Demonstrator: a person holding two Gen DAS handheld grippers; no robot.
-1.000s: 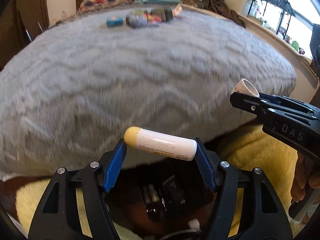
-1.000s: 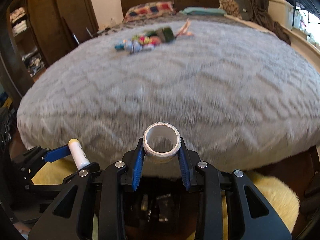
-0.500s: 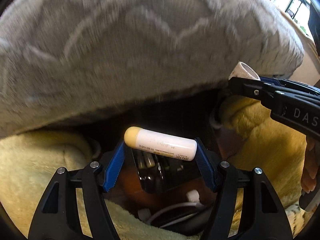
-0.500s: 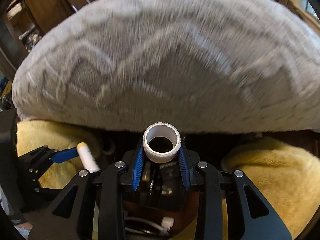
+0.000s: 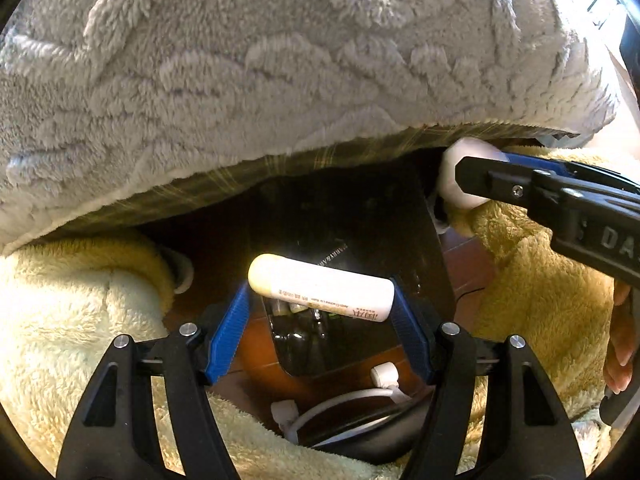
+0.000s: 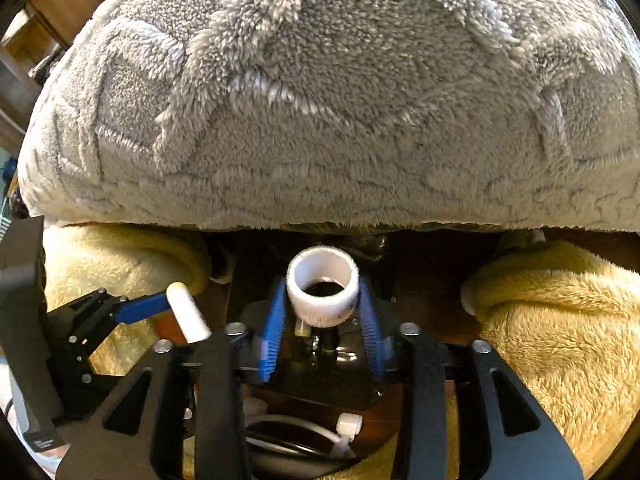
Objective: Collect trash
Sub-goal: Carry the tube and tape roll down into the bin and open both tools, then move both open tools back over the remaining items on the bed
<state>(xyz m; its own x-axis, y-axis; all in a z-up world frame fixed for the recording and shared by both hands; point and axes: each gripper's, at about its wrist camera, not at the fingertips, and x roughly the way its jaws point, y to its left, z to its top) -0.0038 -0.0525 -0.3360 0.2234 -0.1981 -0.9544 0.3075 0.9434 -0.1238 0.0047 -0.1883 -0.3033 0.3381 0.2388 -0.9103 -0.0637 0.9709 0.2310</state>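
Observation:
My left gripper (image 5: 320, 300) is shut on a white tube with a pale yellow cap (image 5: 320, 289), held crosswise between its blue pads. It also shows in the right wrist view (image 6: 188, 312). My right gripper (image 6: 322, 312) is shut on a white tape roll (image 6: 322, 292), open end up; the roll also shows in the left wrist view (image 5: 456, 180). Both hang low at the foot of the bed, above a dark container (image 5: 344, 280) on the floor with small bottles in it (image 6: 320, 340).
The grey fluffy blanket (image 6: 320, 100) overhangs the bed edge just ahead. Yellow fluffy rugs (image 6: 560, 320) lie left and right on the wooden floor. A white cable and plugs (image 5: 352, 396) lie near the container.
Both grippers have dropped from above the bed to below its edge, over the dark container. Each still holds its item.

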